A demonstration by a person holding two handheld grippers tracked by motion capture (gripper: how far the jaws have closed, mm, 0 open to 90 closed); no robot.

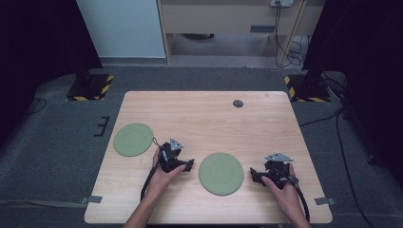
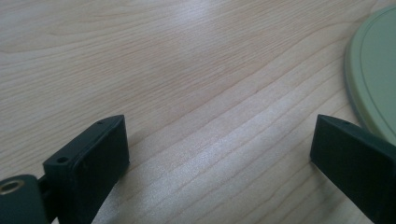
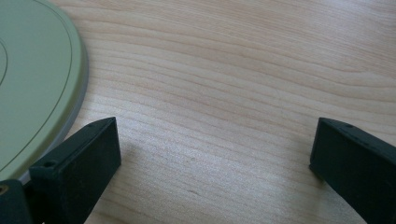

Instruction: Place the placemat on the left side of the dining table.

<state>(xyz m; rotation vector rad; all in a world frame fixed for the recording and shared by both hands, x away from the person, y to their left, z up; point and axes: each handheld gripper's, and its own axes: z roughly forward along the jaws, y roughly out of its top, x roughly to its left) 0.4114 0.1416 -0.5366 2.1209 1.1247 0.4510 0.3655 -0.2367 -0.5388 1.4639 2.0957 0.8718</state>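
Around you the room is dim, with grey carpet (image 1: 57, 137), black curtains at both sides and a pale cabinet at the far wall, where cables hang down. Two stand bases with yellow-black hazard stripes (image 1: 90, 88) sit on the floor beyond the far corners of your light wooden tabletop (image 1: 204, 114), whose grain runs clean and bare across most of its width. One green disc (image 1: 221, 173) lies flat near the front edge, between your two hands; a second green disc (image 1: 133, 139) lies flat toward the left edge, just beside your left hand. Your left gripper (image 1: 185, 165) rests low on the wood with its fingers spread wide on nothing, the middle disc's rim just past one finger. Your right gripper (image 1: 256, 175) sits likewise, fingers wide apart and empty. A small dark round mark (image 1: 238, 103) sits near the far edge.
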